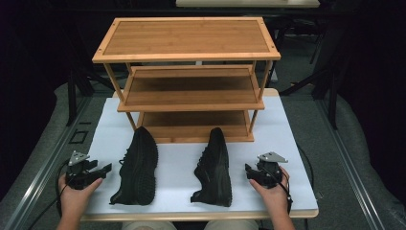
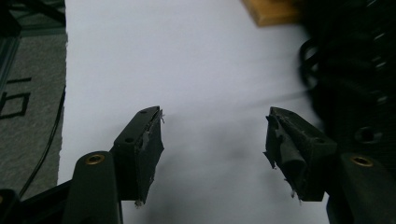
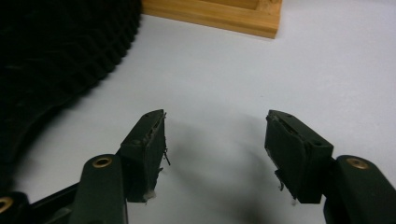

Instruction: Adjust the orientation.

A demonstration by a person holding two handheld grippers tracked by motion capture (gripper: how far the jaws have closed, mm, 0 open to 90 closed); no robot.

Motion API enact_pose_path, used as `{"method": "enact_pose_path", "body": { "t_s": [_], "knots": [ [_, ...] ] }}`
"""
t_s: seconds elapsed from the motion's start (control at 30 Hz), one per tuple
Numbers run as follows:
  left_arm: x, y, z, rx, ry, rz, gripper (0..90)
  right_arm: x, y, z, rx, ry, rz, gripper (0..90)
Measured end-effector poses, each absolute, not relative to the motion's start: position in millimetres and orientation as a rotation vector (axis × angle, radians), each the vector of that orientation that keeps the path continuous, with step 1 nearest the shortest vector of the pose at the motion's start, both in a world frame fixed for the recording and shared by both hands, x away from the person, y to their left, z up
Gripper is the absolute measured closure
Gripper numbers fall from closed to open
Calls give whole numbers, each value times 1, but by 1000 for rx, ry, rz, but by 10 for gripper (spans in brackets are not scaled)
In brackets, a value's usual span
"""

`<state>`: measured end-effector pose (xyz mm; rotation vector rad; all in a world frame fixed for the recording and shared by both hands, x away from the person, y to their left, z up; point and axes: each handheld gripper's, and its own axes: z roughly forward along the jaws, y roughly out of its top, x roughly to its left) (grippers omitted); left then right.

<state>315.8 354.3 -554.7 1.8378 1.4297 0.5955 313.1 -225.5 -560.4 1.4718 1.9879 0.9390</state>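
Two black shoes lie on their sides on the white table top (image 1: pixel 177 165), toes toward a three-tier bamboo shoe rack (image 1: pixel 186 76). The left shoe (image 1: pixel 136 167) is beside my left gripper (image 1: pixel 106 168), which is open and holds nothing; its laces (image 2: pixel 345 70) show at the right of the left gripper view (image 2: pixel 215 149). The right shoe (image 1: pixel 214 167) lies left of my right gripper (image 1: pixel 249 170), also open over bare table. In the right gripper view (image 3: pixel 215 149) that shoe's ribbed sole (image 3: pixel 60 56) is at the upper left, and the rack's base (image 3: pixel 215 16) is ahead.
The rack stands at the back of the table, its three shelves bare. Grey carpeted floor (image 1: pixel 43 143) and metal rails flank the table on both sides. The table's front edge (image 1: pixel 191 215) lies just under the person's wrists.
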Motion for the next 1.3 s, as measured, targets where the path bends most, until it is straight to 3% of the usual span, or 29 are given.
{"method": "enact_pose_path", "body": {
  "t_s": [0.3,0.53,1.3],
  "knots": [
    [308,349,-550,1801,1432,544,406,304,-223,-558,1447,1951,971,407],
    [306,347,-549,1797,1401,517,439,301,-224,-559,1453,1906,1023,378],
    [293,316,-528,1822,1250,420,675,301,-223,-560,1475,1918,1034,400]
  ]
}}
